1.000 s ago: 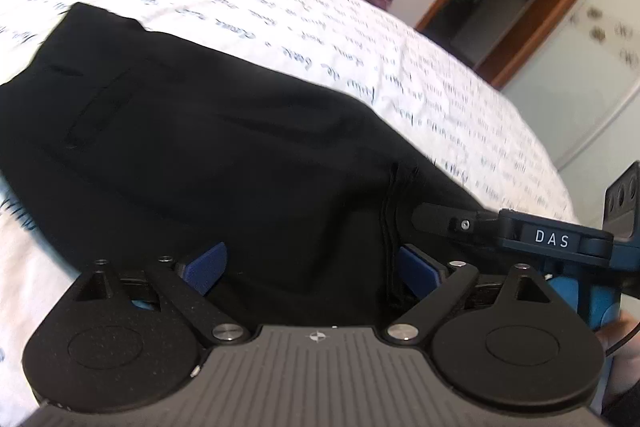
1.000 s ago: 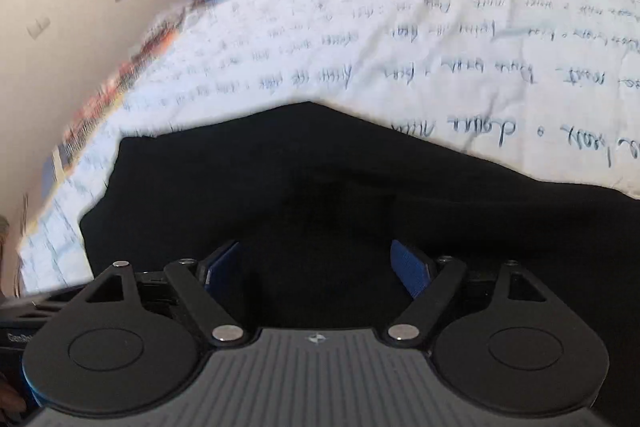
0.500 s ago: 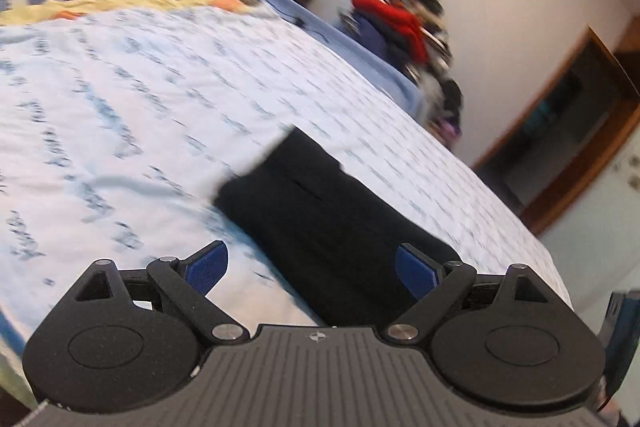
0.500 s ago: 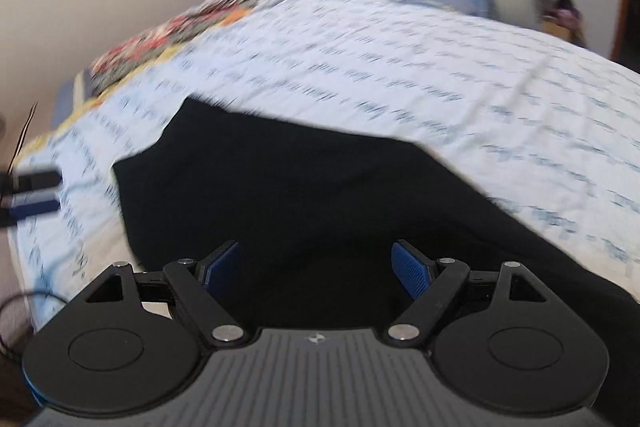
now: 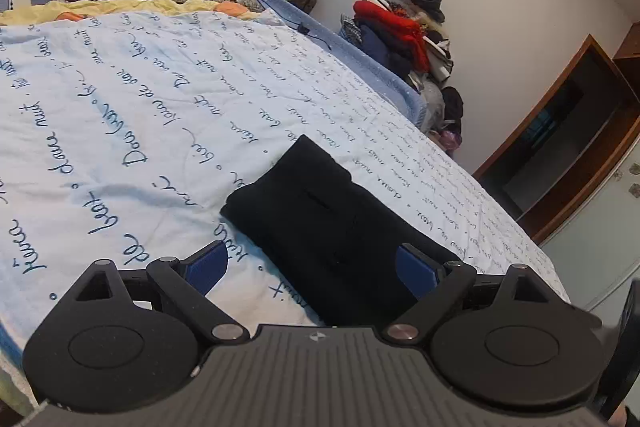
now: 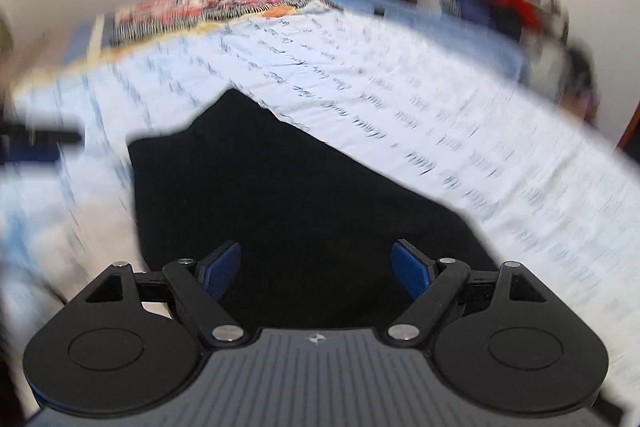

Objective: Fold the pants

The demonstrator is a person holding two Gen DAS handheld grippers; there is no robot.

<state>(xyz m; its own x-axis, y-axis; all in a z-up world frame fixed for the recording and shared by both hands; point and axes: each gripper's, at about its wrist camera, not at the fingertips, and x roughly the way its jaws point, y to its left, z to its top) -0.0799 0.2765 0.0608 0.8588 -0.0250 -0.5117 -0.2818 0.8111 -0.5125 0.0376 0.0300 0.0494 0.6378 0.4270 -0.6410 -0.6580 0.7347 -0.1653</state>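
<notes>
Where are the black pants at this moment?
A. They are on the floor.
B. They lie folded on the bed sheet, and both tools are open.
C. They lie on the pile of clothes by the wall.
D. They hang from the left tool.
B: the pants rest as a folded block on the sheet; left tool and right tool are open and hold nothing.

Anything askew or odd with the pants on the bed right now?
Nothing stands out. The black pants lie folded in a compact rectangle on the script-printed sheet, with no loose leg trailing. Both the left gripper and right gripper are open and empty. The right view is motion-blurred, so fine creases can't be judged.
</notes>
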